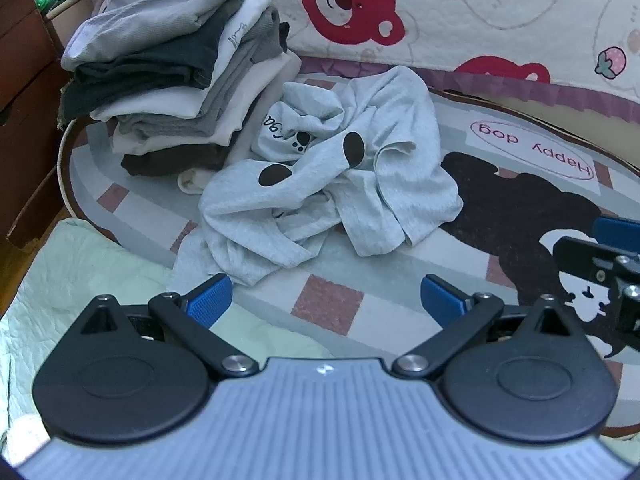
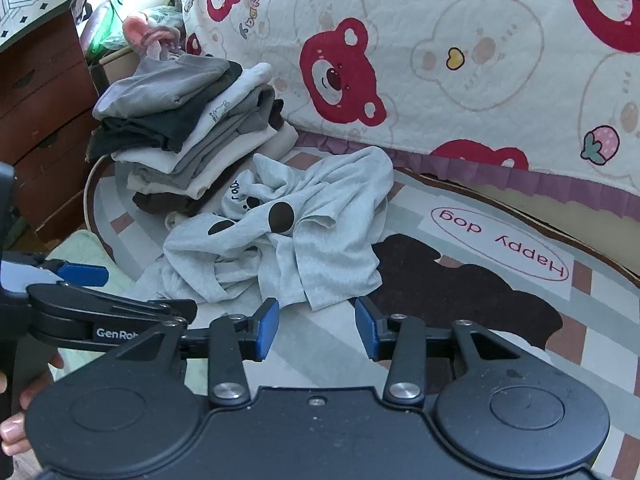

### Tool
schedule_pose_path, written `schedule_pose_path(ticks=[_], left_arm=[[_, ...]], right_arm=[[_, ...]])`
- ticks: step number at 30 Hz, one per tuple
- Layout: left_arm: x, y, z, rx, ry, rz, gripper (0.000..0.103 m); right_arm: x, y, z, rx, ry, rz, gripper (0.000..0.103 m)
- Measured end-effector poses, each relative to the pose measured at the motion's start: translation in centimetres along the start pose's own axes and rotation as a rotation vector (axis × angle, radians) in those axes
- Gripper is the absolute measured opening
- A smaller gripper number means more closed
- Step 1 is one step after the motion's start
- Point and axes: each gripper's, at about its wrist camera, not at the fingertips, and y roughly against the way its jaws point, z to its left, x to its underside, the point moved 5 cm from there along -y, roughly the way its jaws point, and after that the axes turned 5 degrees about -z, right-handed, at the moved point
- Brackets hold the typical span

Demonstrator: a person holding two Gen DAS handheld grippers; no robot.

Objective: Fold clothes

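Note:
A crumpled light grey garment (image 1: 320, 184) with dark oval patches lies in a heap on the patterned rug (image 1: 328, 304); the right wrist view shows the same garment (image 2: 280, 244). Behind it to the left stands a stack of folded clothes (image 1: 172, 68), seen again (image 2: 192, 128) from the right. My left gripper (image 1: 326, 300) hovers open just short of the garment's near hem, with nothing between its blue pads. My right gripper (image 2: 316, 330) stands partly open in front of the garment's near edge, holding nothing. The left gripper (image 2: 80, 272) shows at the left edge of the right wrist view.
A bed with a bear-print quilt (image 2: 460, 60) runs along the back. A wooden drawer unit (image 2: 44, 120) stands at the left. A pale green mat (image 1: 80, 280) lies at the rug's near left edge. A person's fingers (image 2: 16, 432) show at lower left.

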Motion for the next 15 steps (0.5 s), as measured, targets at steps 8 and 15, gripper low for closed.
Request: schedule_pose_path(ticks=[8, 15], left_arm=[[-0.07, -0.22, 0.10, 0.006, 0.008, 0.009, 0.102], [-0.17, -0.31, 0.18, 0.017, 0.004, 0.015, 0.102]], right_arm=[[0.22, -0.02, 0.17, -0.008, 0.008, 0.003, 0.047], [0.20, 0.01, 0.43, -0.015, 0.014, 0.001, 0.047]])
